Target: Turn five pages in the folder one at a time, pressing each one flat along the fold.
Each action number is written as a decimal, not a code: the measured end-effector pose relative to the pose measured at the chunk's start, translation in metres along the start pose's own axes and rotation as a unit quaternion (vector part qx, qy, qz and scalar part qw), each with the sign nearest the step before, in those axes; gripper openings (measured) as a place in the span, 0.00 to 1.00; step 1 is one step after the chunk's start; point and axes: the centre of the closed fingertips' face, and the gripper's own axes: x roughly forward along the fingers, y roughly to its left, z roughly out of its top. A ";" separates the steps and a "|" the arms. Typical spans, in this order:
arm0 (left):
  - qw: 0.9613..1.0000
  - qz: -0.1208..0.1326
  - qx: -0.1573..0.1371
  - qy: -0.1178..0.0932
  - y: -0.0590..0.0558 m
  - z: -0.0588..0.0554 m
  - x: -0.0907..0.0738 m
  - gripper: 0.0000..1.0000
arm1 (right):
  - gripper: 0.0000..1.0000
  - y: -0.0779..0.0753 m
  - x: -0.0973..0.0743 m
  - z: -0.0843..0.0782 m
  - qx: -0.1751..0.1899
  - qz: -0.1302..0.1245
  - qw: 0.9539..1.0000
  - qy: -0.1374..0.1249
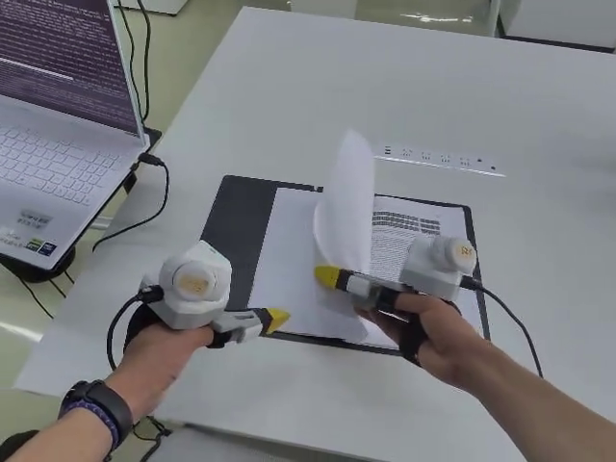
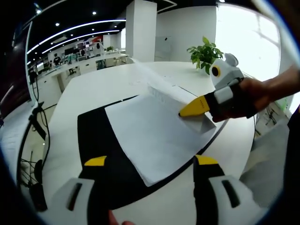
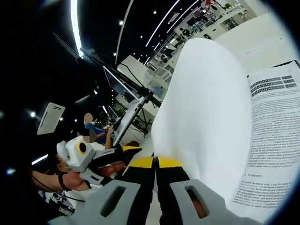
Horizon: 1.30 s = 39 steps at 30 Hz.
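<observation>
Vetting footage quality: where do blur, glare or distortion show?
Head view: lifted page blurred on top, glare on the far table. Left gripper view: fisheye bends the table, window blown out. Right gripper view: page washed out, printed sheet sharp.

- The table point(image 1: 337, 77) is white and smooth; its near edge runs under the hands behind both tools
- A black folder point(image 1: 231, 231) lies open and flat on it, straight ahead of the left tool point(image 1: 274, 318) and underneath the right tool point(image 1: 327, 277); the folder's near edge sits just at the left tool's tips
- A row of sockets point(image 1: 438, 159) is set into the table top beyond the right tool, past the folder's far edge
- A black cable point(image 1: 159, 197) curls over the table to the left of the left tool, coming from a white laptop point(image 1: 58, 144) at that edge; whether the laptop rests on the table cannot be told
</observation>
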 end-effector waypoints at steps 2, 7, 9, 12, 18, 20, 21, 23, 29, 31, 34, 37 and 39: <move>1.000 0.004 -0.002 0.000 0.003 -0.002 -0.004 0.72 | 0.00 0.001 0.006 -0.002 0.000 0.002 1.000 0.006; 1.000 0.013 -0.009 -0.001 0.011 -0.006 -0.011 0.72 | 0.00 0.005 0.017 -0.008 -0.001 0.008 1.000 0.020; 1.000 0.015 -0.017 -0.003 0.014 -0.008 -0.013 0.72 | 0.00 0.008 0.020 -0.010 -0.004 0.011 1.000 0.024; 1.000 0.020 -0.022 -0.006 0.016 -0.010 -0.017 0.72 | 0.00 0.008 0.026 -0.014 -0.003 0.011 0.999 0.030; 0.999 0.024 -0.028 -0.007 0.020 -0.015 -0.021 0.72 | 0.00 0.011 0.038 -0.022 -0.005 0.012 0.999 0.050; 0.999 0.027 -0.034 -0.008 0.023 -0.018 -0.021 0.72 | 0.00 0.011 0.042 -0.023 -0.006 0.011 0.998 0.055; 0.999 0.027 -0.036 -0.008 0.023 -0.019 -0.022 0.72 | 0.00 0.010 0.043 -0.023 -0.006 0.010 0.998 0.056; 0.999 0.028 -0.038 -0.009 0.023 -0.020 -0.023 0.72 | 0.00 0.008 0.046 -0.025 -0.004 0.007 0.998 0.062; 0.999 0.029 -0.042 -0.010 0.025 -0.023 -0.025 0.72 | 0.00 -0.003 0.055 -0.036 0.006 -0.011 0.997 0.078; 0.998 0.030 -0.045 -0.011 0.027 -0.024 -0.025 0.72 | 0.00 -0.008 0.059 -0.039 0.007 -0.017 0.997 0.080; 0.998 0.032 -0.046 -0.013 0.031 -0.024 -0.027 0.72 | 0.00 -0.012 0.064 -0.044 0.015 -0.024 0.996 0.086; 0.998 0.033 -0.047 -0.015 0.035 -0.024 -0.029 0.72 | 0.00 -0.017 0.068 -0.047 0.019 -0.031 0.995 0.088; 0.998 0.035 -0.047 -0.015 0.037 -0.024 -0.030 0.71 | 0.00 -0.019 0.069 -0.050 0.029 -0.038 0.995 0.089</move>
